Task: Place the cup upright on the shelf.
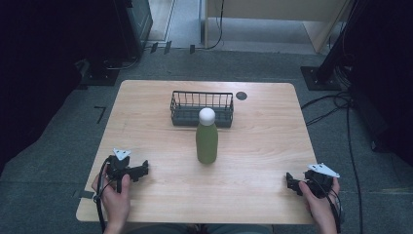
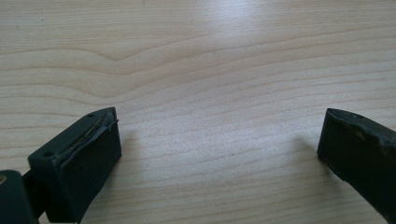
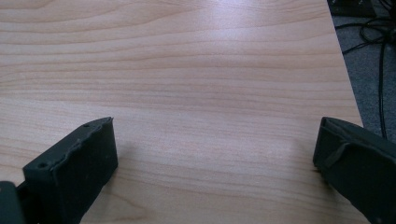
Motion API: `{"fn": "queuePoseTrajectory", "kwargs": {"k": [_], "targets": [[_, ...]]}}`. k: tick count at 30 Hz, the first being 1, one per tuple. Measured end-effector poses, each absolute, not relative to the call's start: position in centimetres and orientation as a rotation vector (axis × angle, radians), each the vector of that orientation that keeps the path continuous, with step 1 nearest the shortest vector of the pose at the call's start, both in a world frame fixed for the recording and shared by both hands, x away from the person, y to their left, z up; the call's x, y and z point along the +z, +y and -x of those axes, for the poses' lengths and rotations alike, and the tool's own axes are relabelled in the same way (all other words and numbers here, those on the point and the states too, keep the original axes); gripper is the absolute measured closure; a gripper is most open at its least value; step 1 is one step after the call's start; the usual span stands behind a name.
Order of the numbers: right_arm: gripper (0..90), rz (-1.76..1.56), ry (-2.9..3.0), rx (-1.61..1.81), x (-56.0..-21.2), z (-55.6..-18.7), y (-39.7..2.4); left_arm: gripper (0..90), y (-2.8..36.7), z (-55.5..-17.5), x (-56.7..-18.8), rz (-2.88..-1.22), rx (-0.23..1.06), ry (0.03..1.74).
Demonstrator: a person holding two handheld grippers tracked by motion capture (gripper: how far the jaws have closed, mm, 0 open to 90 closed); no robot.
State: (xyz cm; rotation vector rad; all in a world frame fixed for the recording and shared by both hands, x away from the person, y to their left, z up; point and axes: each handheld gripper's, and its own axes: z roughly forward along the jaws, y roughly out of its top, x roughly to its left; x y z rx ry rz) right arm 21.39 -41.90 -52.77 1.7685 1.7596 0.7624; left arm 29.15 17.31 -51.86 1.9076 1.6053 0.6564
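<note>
A green bottle (image 1: 207,142) with a white cap (image 1: 207,115) stands upright near the middle of the wooden worktop (image 1: 263,146). Just behind it, toward the far edge, sits a dark wire basket (image 1: 201,109), and a small dark round spot (image 1: 241,95) lies on the wood beside the basket's right end. The left hand-held gripper (image 1: 144,169) rests near the front left corner, held in the left hand (image 1: 114,195); in the left gripper view its jaws are spread wide with bare wood between them. The right hand-held gripper (image 1: 290,181) sits near the front right corner in the right hand (image 1: 319,202), its jaws likewise spread wide over bare wood. Both are well apart from the bottle. Cables (image 1: 336,105) trail over the grey floor (image 1: 58,131) to the right.
</note>
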Motion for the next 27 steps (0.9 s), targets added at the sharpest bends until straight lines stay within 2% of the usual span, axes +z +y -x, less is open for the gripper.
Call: {"fn": "queuePoseTrajectory", "kwargs": {"k": [10, 27], "targets": [[0.0, -1.764, 1.762, 0.756, -52.4, -21.6, -40.9, 0.1, 17.3, -29.1, -51.9, -1.907, 0.655, 1.606], [0.0, -1.613, 1.830, 0.990, -48.0, -22.5, -33.4, 0.1, 17.3, -29.1, -51.8, -1.910, 0.656, 1.605]]}}
